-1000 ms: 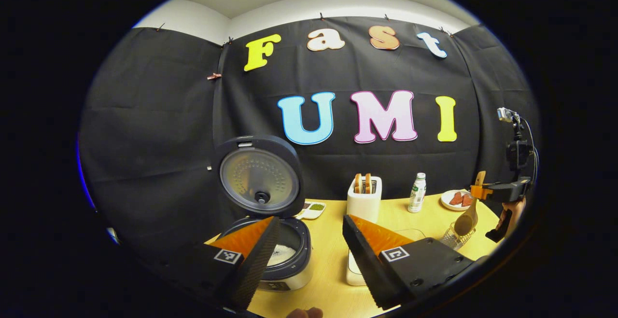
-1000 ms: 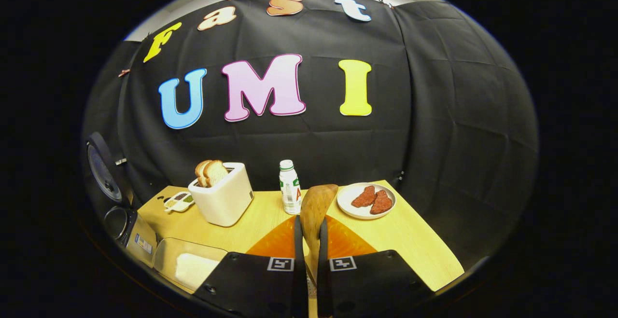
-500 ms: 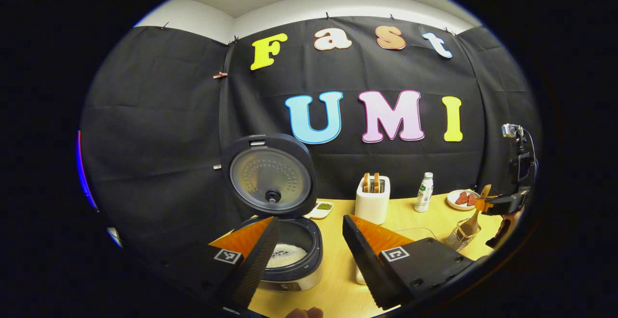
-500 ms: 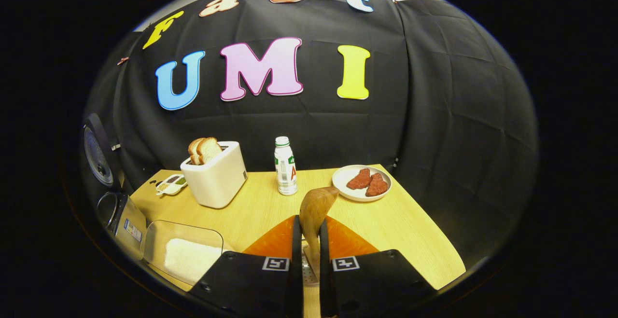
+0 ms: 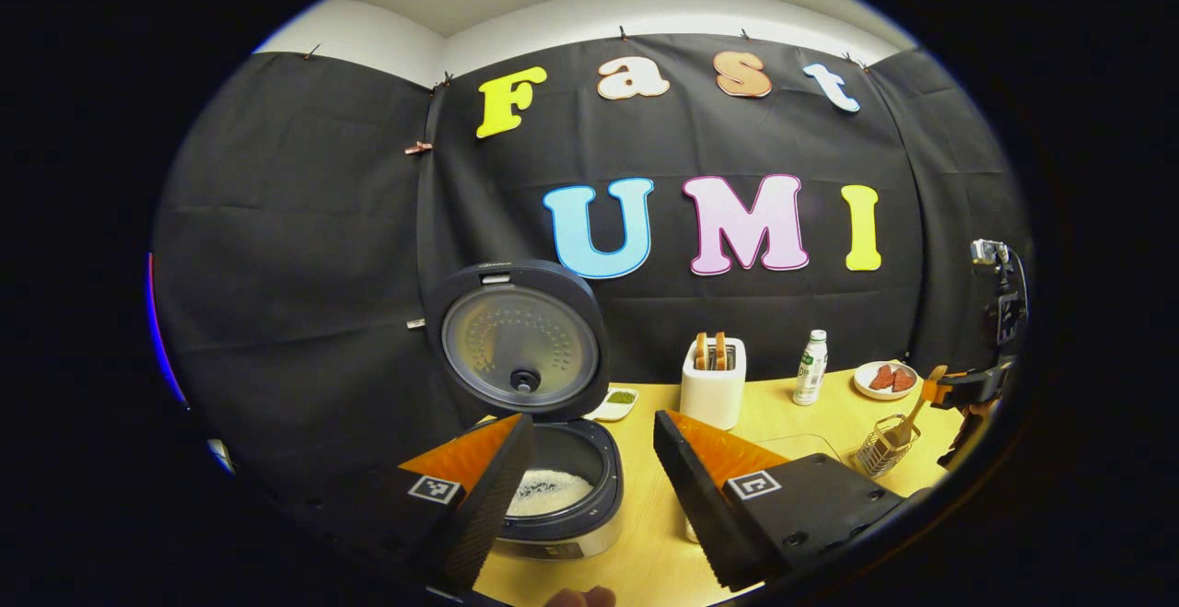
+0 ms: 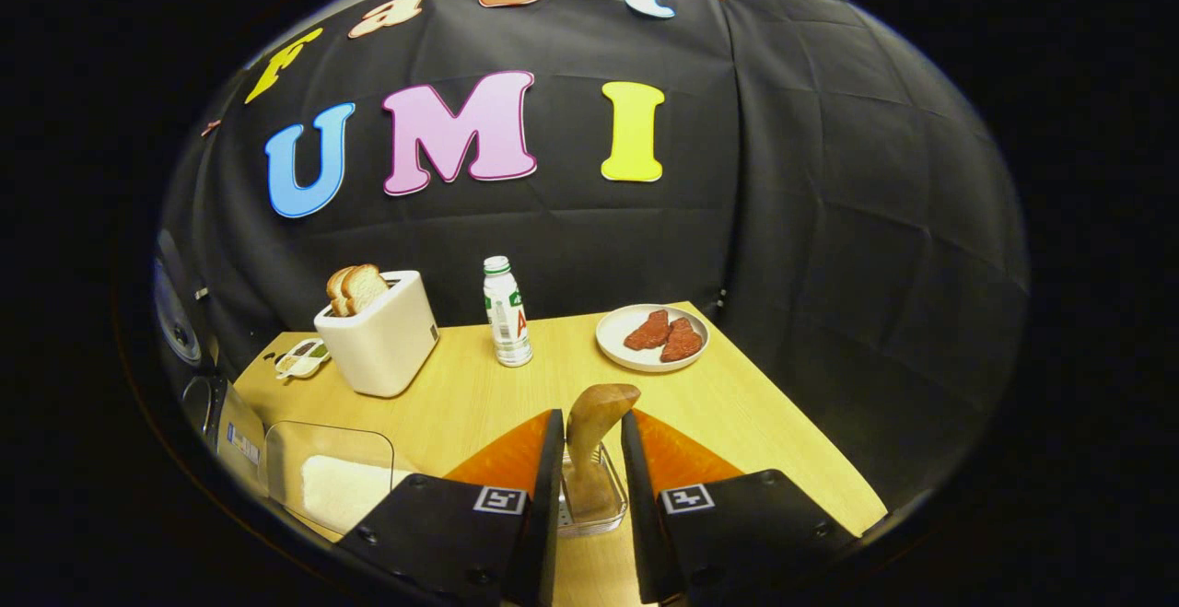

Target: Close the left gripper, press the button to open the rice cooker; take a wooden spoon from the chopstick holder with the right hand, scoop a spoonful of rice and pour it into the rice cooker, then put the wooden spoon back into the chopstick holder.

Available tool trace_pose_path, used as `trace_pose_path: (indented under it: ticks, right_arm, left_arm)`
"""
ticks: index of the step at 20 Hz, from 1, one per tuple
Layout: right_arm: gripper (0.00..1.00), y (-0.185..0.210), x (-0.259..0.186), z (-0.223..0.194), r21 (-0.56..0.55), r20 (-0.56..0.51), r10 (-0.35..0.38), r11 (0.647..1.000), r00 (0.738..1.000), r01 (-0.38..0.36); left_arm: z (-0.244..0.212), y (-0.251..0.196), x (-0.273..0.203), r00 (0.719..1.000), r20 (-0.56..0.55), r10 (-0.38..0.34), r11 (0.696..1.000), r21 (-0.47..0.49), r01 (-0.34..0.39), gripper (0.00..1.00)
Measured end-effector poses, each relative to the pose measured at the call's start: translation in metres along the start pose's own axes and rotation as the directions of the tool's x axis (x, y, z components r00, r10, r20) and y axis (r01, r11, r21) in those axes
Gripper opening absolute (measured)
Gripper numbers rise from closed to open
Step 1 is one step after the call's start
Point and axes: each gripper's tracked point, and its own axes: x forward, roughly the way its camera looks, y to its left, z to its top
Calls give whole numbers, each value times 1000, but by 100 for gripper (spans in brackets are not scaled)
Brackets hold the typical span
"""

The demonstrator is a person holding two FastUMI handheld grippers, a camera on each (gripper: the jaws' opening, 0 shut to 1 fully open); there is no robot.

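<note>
The rice cooker (image 5: 562, 496) stands with its lid (image 5: 520, 340) raised and white rice in the pot; its edge also shows at the far left (image 6: 216, 414). My left gripper (image 5: 589, 460) hovers open just in front of it, holding nothing. The wooden spoon (image 6: 599, 400) stands upright in the wire chopstick holder (image 6: 589, 506). My right gripper (image 6: 591, 415) is open, one finger on each side of the spoon with a small gap. Farther off at the right, the spoon (image 5: 910, 415), holder (image 5: 882, 446) and right gripper (image 5: 949, 388) appear together.
A clear box of rice (image 6: 332, 487) sits left of the holder. A white toaster (image 6: 378, 344) with bread, a small bottle (image 6: 507, 312), a plate of meat (image 6: 652, 338) and a small condiment dish (image 6: 299, 358) stand toward the back of the wooden table (image 6: 737, 423).
The right gripper lowered the spoon into the chopstick holder, then its fingers parted and let go of it. The left gripper stayed open near the cooker.
</note>
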Motion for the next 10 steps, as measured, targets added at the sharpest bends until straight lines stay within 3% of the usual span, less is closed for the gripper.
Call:
trace_pose_path:
  ticks: [2, 4, 5, 8, 9, 10]
  right_arm:
    - [45, -5, -6, -3, 3, -15, -12, 1000, 1000, 12]
    - [40, -6, -16, -3, 17, -14, -15, 1000, 1000, 16]
    - [44, -6, -20, -2, 21, -8, -14, 1000, 1000, 14]
    - [43, 1, -32, 4, 45, 8, 0, 999, 1000, 0]
    - [55, 3, -36, 7, 56, 19, 3, 998, 1000, -4]
    - [59, 6, -38, 10, 61, 28, 7, 998, 1000, -8]
  left_arm:
    - [2, 4, 9, 1000, 9, -3, 1000, -1, 3, 90]
    - [-1, 11, 20, 1000, 3, 3, 1000, 0, -3, 90]
    - [2, 15, 27, 1000, 5, 5, 1000, 8, -5, 90]
    - [18, 30, 54, 1000, 29, 6, 999, 42, -7, 90]
    - [27, 37, 65, 999, 44, 11, 999, 45, -13, 90]
    - [35, 43, 75, 999, 53, 14, 999, 46, -16, 91]
